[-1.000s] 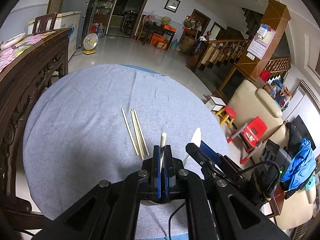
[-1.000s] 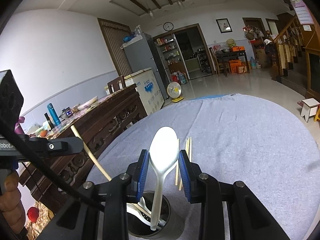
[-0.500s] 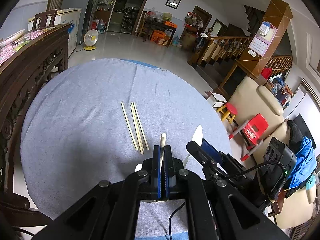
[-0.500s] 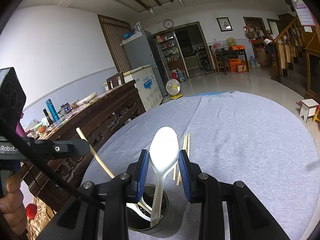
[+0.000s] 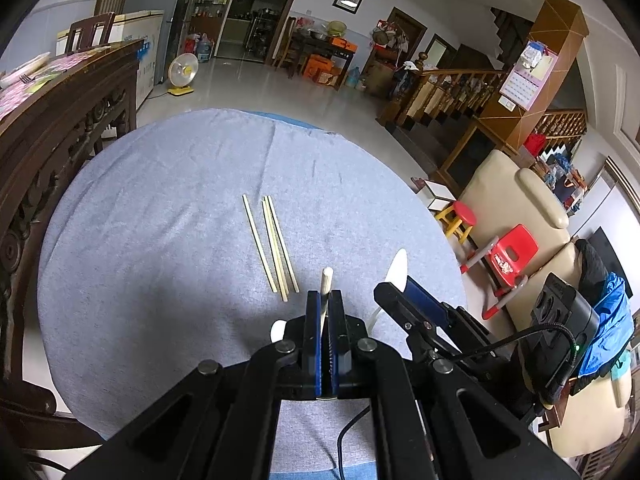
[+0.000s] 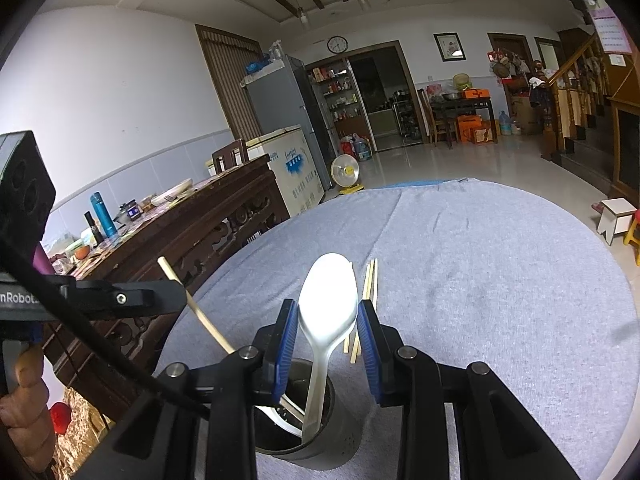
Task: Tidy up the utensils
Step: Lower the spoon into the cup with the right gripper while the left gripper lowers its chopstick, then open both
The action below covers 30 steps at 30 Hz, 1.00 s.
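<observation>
My left fingers point(image 5: 325, 308) are clamped tight on a single chopstick point(image 5: 325, 285). My right fingers point(image 6: 327, 322) stand partly open on a white spoon point(image 6: 329, 300), its handle dipping into the metal cup point(image 6: 320, 436) just below them. Three chopsticks point(image 5: 272, 244) lie on the bench point(image 5: 160, 220) ahead.

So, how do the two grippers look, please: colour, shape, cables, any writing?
Both are black, with angular arms joined by round silver pivot bolts and flat fingers lined with ribbed blue pads. The left gripper has a black cable beneath it. From the right gripper, the other unit shows white lettering, partly cut off, and a boxy black camera block. No sleeve is visible.
</observation>
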Each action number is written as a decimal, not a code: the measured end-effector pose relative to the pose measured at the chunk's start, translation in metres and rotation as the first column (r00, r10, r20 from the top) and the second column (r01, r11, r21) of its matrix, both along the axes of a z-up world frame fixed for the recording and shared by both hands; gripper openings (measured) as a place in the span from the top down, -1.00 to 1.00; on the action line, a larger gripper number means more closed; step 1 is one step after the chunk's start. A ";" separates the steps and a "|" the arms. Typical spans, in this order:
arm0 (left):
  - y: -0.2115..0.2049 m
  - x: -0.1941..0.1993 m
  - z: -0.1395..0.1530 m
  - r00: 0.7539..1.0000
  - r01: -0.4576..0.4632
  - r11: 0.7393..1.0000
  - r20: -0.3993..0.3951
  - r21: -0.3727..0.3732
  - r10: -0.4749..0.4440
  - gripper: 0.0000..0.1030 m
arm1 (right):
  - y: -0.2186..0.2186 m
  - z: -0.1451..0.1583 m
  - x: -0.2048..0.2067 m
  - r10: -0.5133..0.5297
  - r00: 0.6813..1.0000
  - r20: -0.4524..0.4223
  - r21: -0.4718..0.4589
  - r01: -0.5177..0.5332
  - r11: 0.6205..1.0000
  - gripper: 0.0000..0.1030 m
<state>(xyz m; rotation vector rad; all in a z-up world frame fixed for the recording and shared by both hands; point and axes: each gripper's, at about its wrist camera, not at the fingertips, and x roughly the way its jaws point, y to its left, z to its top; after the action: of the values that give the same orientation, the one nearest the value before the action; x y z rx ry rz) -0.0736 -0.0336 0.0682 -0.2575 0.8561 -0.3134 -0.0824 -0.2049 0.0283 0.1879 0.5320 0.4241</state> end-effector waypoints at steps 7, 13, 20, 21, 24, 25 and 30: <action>-0.003 0.005 -0.002 1.000 0.005 1.000 -0.009 0.004 -0.005 0.94 | 0.002 -0.005 -0.001 0.010 1.000 -0.007 0.003 -0.010 1.000 0.36; -0.004 0.007 -0.006 1.000 0.009 1.000 -0.019 0.002 -0.009 0.94 | 0.003 -0.009 -0.001 0.014 1.000 -0.013 0.005 -0.014 1.000 0.36; -0.004 0.006 -0.010 1.000 0.010 1.000 -0.024 0.000 -0.010 0.94 | 0.004 -0.014 -0.003 0.026 0.999 -0.027 0.010 -0.025 1.000 0.35; -0.004 0.005 -0.010 1.000 0.010 1.000 -0.024 -0.001 -0.010 0.94 | 0.004 -0.015 -0.003 0.027 0.999 -0.028 0.011 -0.027 1.000 0.34; -0.003 0.004 -0.010 1.000 0.010 1.000 -0.022 -0.003 -0.010 0.94 | 0.004 -0.016 -0.006 0.029 0.999 -0.027 0.017 -0.029 0.999 0.33; -0.003 0.003 -0.010 1.000 0.009 1.000 -0.022 -0.004 -0.009 0.94 | 0.004 -0.016 -0.006 0.032 0.999 -0.028 0.021 -0.031 0.999 0.33; 0.001 0.001 -0.008 1.000 0.008 1.000 -0.016 -0.015 -0.008 0.94 | 0.001 -0.016 -0.010 0.031 0.999 -0.029 0.036 -0.030 0.999 0.33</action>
<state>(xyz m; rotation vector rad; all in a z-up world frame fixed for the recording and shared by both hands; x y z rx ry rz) -0.0722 -0.0331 0.0602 -0.2712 0.8710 -0.3259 -0.0920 -0.2036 0.0122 0.2210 0.5576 0.4617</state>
